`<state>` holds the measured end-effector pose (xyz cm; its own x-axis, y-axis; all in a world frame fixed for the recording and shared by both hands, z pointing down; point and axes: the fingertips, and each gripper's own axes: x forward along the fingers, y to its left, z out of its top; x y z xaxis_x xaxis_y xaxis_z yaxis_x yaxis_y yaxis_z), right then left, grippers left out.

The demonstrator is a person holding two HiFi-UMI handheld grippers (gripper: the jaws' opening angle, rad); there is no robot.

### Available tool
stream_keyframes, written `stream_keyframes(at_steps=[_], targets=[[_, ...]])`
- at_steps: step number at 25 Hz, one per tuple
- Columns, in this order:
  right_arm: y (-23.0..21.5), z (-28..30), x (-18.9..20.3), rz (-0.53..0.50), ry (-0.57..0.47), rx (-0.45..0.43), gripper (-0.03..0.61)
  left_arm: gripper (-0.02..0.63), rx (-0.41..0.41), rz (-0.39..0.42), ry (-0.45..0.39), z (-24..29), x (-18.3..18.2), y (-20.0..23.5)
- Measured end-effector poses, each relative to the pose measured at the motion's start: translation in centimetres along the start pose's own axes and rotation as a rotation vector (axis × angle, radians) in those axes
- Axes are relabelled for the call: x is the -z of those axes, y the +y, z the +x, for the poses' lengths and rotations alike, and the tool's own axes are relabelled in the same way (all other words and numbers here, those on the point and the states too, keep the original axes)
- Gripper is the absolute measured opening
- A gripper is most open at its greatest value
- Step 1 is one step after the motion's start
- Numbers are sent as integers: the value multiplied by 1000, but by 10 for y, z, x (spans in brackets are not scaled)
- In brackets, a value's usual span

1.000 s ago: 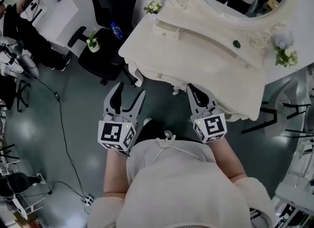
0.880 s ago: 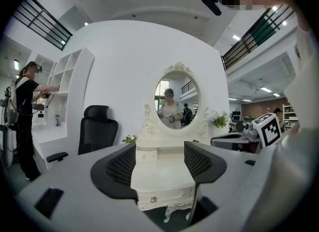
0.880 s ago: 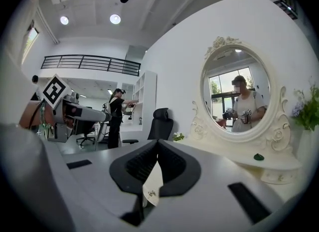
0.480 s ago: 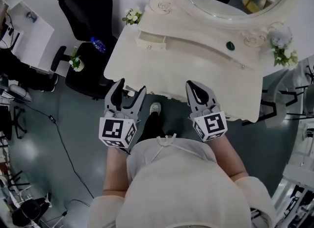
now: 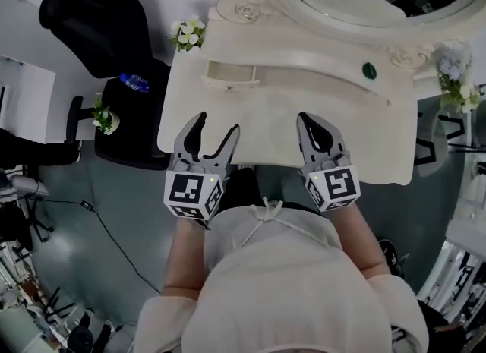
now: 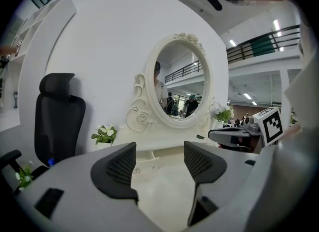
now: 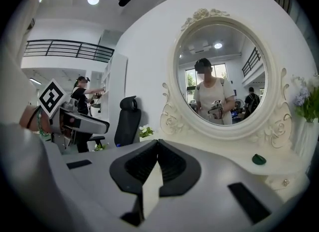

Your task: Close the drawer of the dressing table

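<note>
Hovering over the dressing table [image 5: 364,127] front edge, 2 grippers are seen at frame centre. Left gripper [image 5: 216,124] is held wide open, empty. Right gripper [image 5: 310,122] is closed on nothing. The drawer [image 5: 230,76] is seen pulled out, upper left of centre.

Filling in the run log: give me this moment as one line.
left tongs: open, empty | right tongs: shut, empty | drawer: open, untouched | both at dressing table front edge
</note>
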<state>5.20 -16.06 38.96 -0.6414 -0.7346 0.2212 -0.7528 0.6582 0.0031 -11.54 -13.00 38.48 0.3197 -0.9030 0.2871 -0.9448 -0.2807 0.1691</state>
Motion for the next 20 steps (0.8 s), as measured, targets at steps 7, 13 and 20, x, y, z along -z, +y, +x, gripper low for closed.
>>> stream_keyframes(at_steps=[7,13,20], targets=[[-7,52,28,41,73,5,6,318,25,-10,127,55,43,34],[-10,82,58,61,142,0,6,313,18,-54,204,93,84,60],[-26,103,76,74,166,10,6,247,-30,-87,241,123,113,77]])
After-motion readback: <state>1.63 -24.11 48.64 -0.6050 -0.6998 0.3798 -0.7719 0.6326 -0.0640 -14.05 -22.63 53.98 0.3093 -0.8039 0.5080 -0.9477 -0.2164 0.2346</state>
